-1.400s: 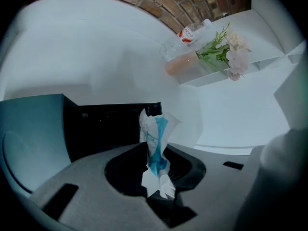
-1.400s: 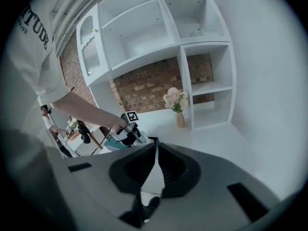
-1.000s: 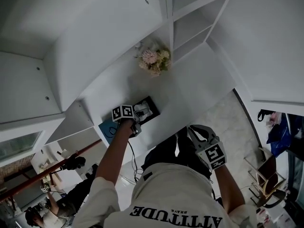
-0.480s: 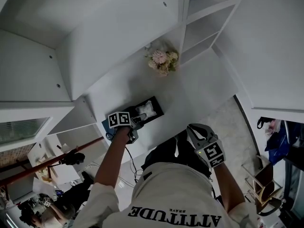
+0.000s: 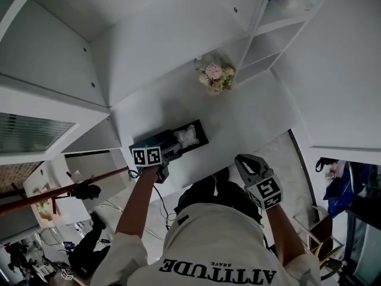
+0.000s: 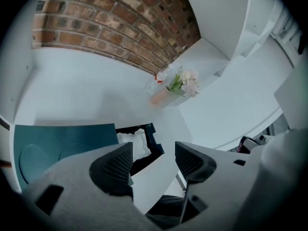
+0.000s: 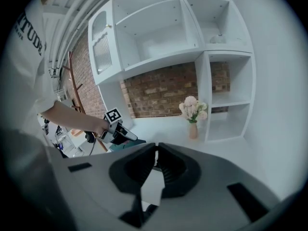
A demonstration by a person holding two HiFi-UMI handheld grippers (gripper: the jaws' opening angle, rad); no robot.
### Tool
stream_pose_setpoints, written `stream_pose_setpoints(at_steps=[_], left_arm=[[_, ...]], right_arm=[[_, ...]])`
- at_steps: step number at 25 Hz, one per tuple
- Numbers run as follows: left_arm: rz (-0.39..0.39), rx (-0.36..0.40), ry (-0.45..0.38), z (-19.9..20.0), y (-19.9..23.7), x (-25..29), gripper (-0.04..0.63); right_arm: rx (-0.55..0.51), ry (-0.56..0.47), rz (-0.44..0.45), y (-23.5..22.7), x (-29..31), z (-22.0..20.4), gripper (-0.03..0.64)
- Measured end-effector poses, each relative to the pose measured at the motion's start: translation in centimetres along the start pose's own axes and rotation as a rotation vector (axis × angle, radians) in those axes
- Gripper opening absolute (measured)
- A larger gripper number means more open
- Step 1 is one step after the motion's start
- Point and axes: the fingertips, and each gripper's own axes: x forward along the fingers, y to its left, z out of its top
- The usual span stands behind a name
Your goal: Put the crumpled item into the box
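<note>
A dark open box lies on the white counter, and the white crumpled item rests inside it. The box's teal lid lies flat at its left. My left gripper hovers just short of the box's near end, open, with nothing between its jaws. In the left gripper view the crumpled item shows in the box beyond the left gripper, with the teal lid beside it. My right gripper is held back over the counter's edge; in its own view the right gripper is shut and empty.
A vase of pale flowers stands at the back of the counter below open white shelves. A brick wall runs behind. Beyond the counter's left end are a red rail and clutter on the floor.
My left gripper has drawn back from over the box toward the person, and the crumpled item stays in the box. The view has shifted. The right gripper has barely moved.
</note>
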Motion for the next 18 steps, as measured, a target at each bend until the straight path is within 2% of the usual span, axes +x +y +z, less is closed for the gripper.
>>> stream_pose_setpoints(at_steps=[4, 9, 12, 18], left_arm=[[-0.008, 0.040, -0.048, 0.1, 0.2, -1.5, 0.270], [-0.001, 0.086, -0.111, -0.2, 0.3, -3.9, 0.228], [0.022, 0.106, -0.175, 0.0, 0.3, -5.7, 0.173], [0.091, 0.097, -0.314, 0.1, 0.1, -9.2, 0.109]], right_arm=[[-0.001, 0.032, -0.012, 0.1, -0.2, -0.6, 0.037], [-0.002, 0.011, -0.034, 0.8, -0.2, 0.0, 0.037], [-0.021, 0.013, -0.028, 1.6, -0.3, 0.1, 0.037], [-0.092, -0.025, 0.023, 2.6, -0.6, 1.4, 0.037]])
